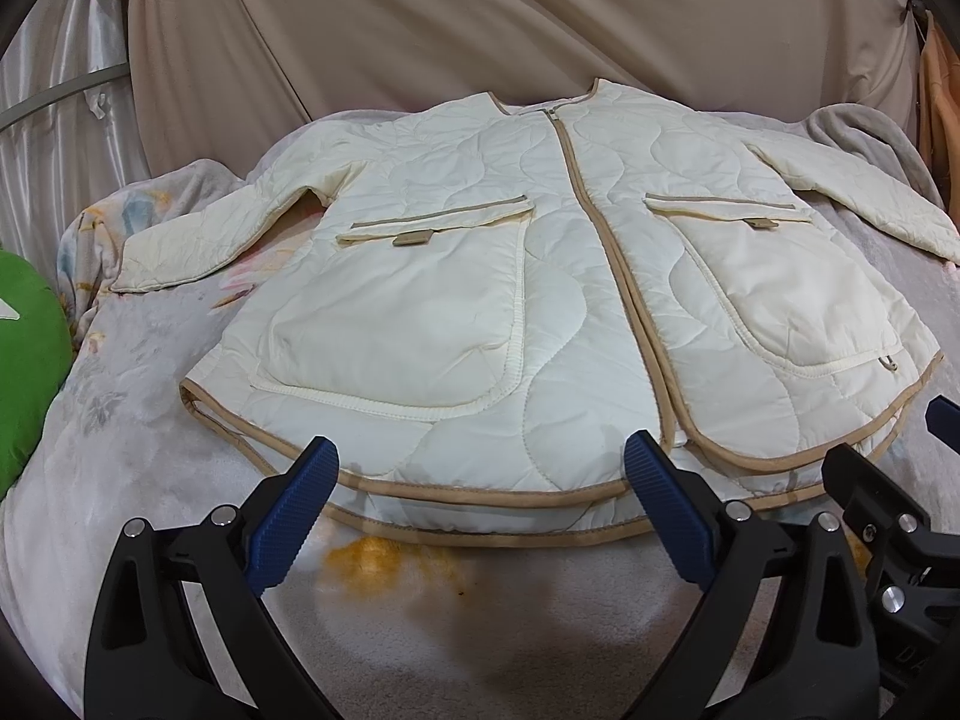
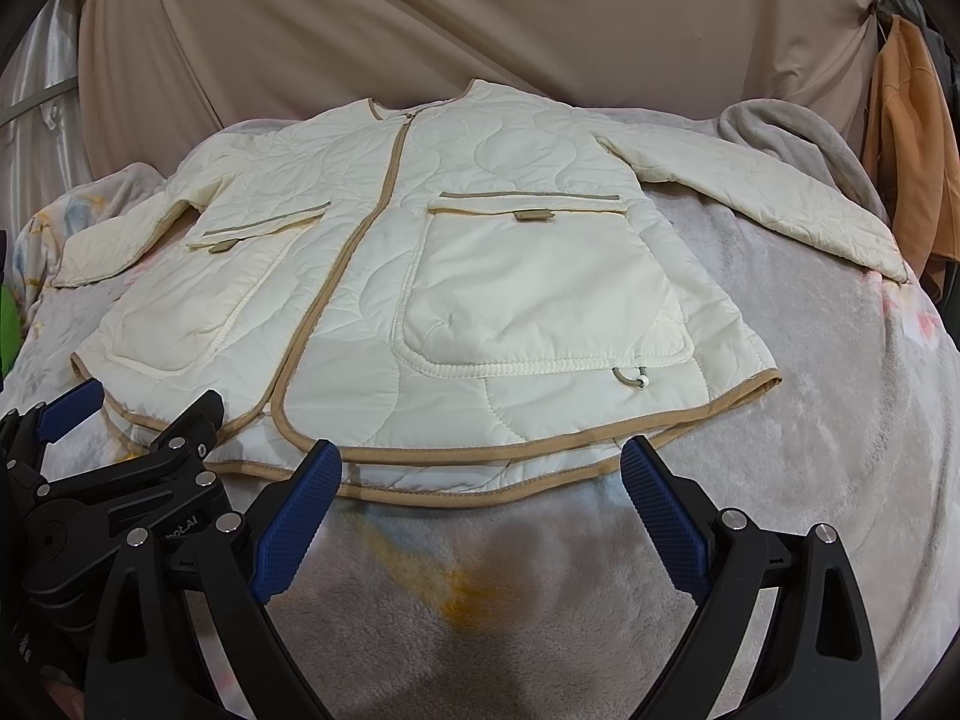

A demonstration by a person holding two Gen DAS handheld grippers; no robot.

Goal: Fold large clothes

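Observation:
A cream quilted jacket (image 1: 540,276) with tan trim lies flat and face up on a bed, zipped, both sleeves spread outward. It also fills the middle of the right wrist view, jacket (image 2: 420,276). My left gripper (image 1: 480,456) is open, its blue pads just above the near hem left of the zipper. My right gripper (image 2: 483,459) is open too, hovering at the hem below the right pocket (image 2: 540,300). Nothing sits between either pair of fingers. The two grippers are side by side; the left gripper (image 2: 66,408) shows at the left of the right wrist view.
A grey plush blanket (image 1: 420,600) with faded floral print and an orange stain covers the bed. A green cushion (image 1: 30,372) lies at the left edge. Beige draped fabric (image 1: 480,18) hangs behind. An orange garment (image 2: 912,138) hangs at the far right.

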